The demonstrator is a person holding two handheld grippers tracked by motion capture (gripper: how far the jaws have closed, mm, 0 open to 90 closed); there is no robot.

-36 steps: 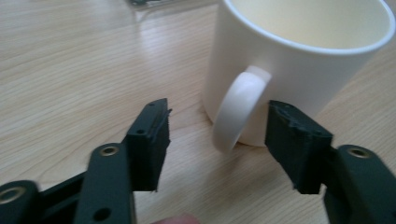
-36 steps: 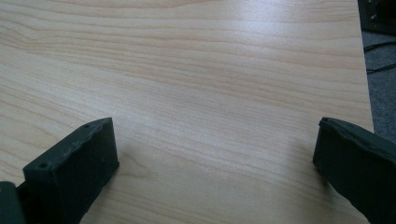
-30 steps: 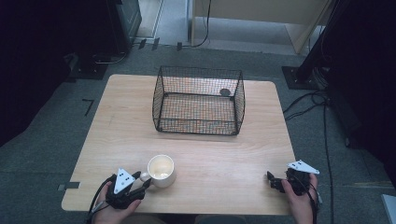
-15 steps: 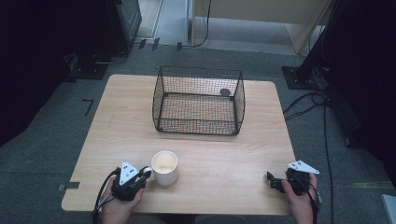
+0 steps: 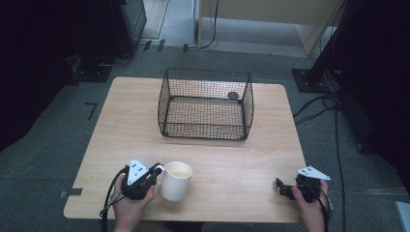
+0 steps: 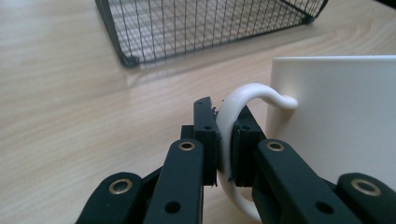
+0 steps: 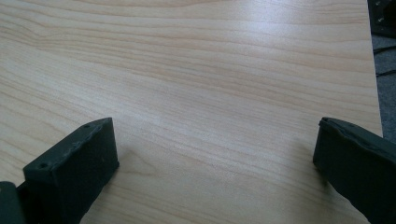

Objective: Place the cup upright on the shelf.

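The left gripper [image 6: 226, 140] has its jaws just closed on the mug's handle [image 6: 233, 105] — the right gripper [image 7: 215, 154] rests wide open and empty on the bench [image 5: 232, 164].

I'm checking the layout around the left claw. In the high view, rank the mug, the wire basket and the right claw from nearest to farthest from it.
1. Mug: at the left claw, handle gripped.
2. Wire basket: ahead, at the table's middle.
3. Right claw: across the near edge, farthest, though not by much.

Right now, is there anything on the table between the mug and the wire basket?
Nothing visible. The left gripper is shut on the handle of the mug, and only bare table lies between it and the wire basket.
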